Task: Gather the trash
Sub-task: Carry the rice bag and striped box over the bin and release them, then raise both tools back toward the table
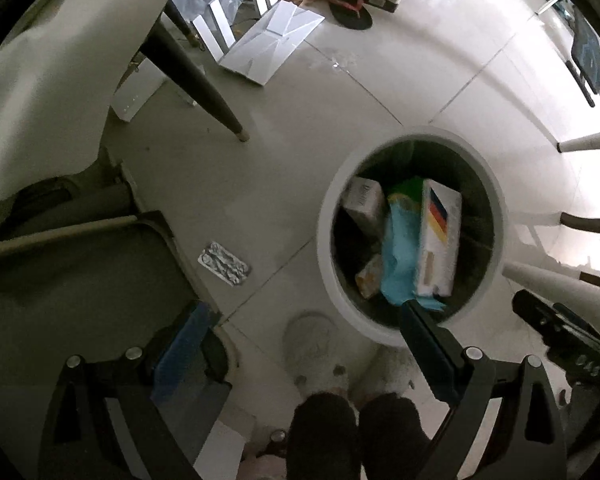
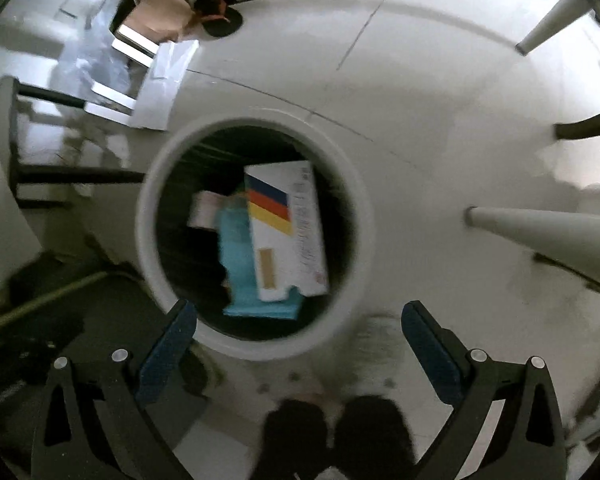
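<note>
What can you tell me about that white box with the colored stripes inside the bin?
The white box looks like thin cardboard, with slanted blue, red and yellow stripes, lines of small print along one side and a tan patch near one ragged end. It lies tilted on top of the other trash inside the round white bin, against a light blue package. Neither gripper touches it.

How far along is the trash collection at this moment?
Done: the bin already holds the striped white box, a blue packet and smaller cartons. In hand: nothing; the left gripper and right gripper are both open and empty. Left: a foil blister pack lies on the floor beside the bin.
</note>
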Motion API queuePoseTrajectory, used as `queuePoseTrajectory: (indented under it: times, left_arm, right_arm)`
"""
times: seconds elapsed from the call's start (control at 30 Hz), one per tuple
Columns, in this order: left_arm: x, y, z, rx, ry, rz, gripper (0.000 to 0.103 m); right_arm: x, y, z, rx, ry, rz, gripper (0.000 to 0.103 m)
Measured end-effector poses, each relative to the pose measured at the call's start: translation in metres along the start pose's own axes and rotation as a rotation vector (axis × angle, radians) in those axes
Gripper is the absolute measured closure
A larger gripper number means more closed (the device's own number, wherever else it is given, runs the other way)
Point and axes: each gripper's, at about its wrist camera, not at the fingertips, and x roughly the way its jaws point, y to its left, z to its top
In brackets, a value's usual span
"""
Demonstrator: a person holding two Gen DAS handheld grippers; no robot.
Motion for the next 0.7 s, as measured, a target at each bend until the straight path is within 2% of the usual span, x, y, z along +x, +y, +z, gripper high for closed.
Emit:
queuePoseTrajectory:
  times: [0.2,0.53,0.7]
  left_arm:
    - [-0.030,-0.009,-0.013,0.047,-0.010,0.006,0.006]
    - [-0.103,-0.013,-0.033,0.091,-0.046,0.016,0.006]
    - [-0.152,-0.010,-0.046,0.096,-0.054,0.018,0.006]
  right_arm:
    - [-0.043,-0.007,-0.018,-0.018,-0.041,-0.064,0.000]
    - [-0.129,-0.003,-0.045,-0.024,-0.088,-0.078,0.000]
    - [-0.182,0.005,-0.058,-0.019,-0.096,-0.071,0.000]
